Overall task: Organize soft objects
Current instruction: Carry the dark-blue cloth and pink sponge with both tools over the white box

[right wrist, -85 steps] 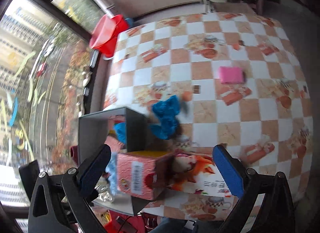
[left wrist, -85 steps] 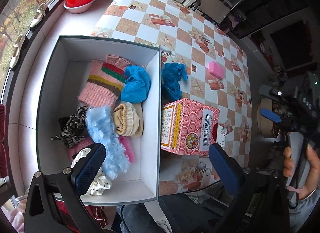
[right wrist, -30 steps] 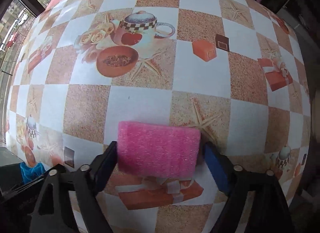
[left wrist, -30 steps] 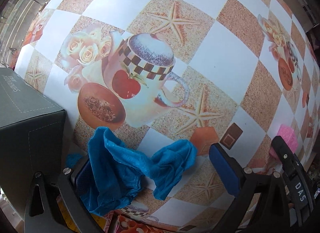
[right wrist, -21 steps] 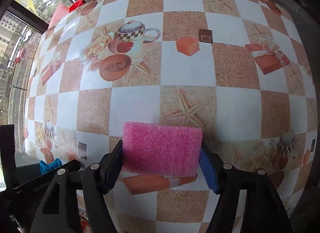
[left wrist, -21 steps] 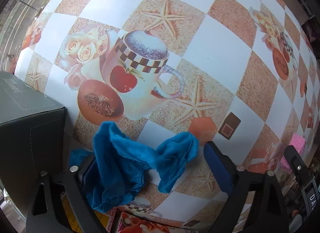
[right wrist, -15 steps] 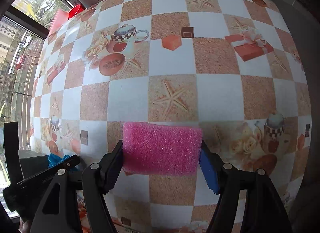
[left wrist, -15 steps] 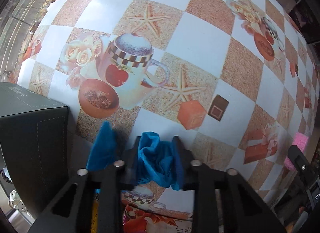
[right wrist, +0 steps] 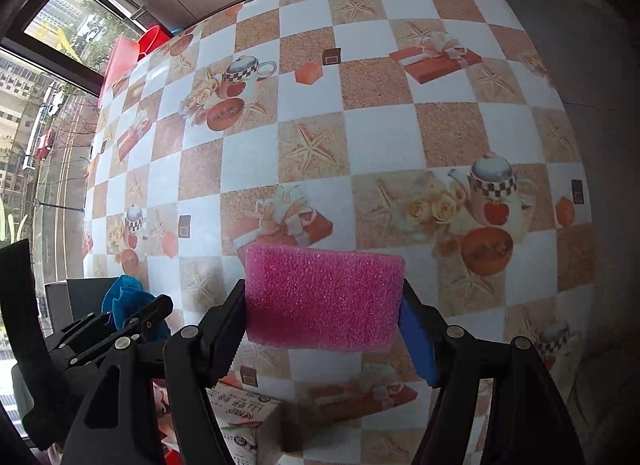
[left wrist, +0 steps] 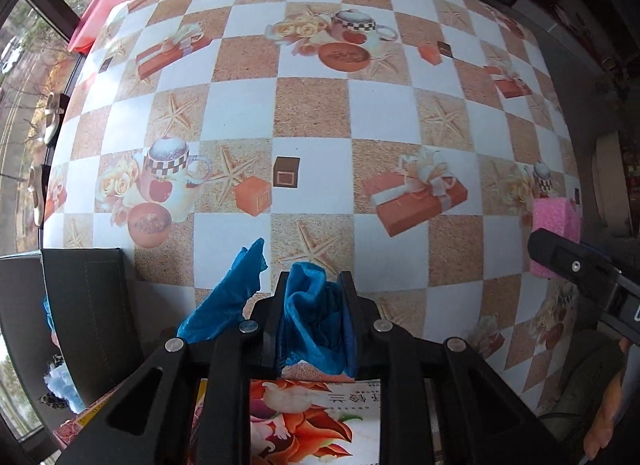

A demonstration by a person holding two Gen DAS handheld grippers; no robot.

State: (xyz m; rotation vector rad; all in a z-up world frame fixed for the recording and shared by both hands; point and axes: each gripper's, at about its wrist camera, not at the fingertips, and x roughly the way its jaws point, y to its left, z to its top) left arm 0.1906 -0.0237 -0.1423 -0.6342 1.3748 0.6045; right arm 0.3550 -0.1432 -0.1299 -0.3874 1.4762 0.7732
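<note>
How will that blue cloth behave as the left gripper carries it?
Probably floppy: the blue cloth bunches between the left gripper fingers while a loose flap hangs out leftward. It looks light. That trailing flap could snag the dark box wall.

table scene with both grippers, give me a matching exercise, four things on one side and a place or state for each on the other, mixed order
Things:
1. crumpled blue cloth
2. pink rectangular foam sponge
3. dark grey storage box
4. red plastic basins

Places or states:
A. far corner of the table by the window
B. clamped in the right gripper
C. clamped in the left gripper
D. standing at the table's left edge

Pairs: 1-C, 2-B, 3-D, 4-A
</note>
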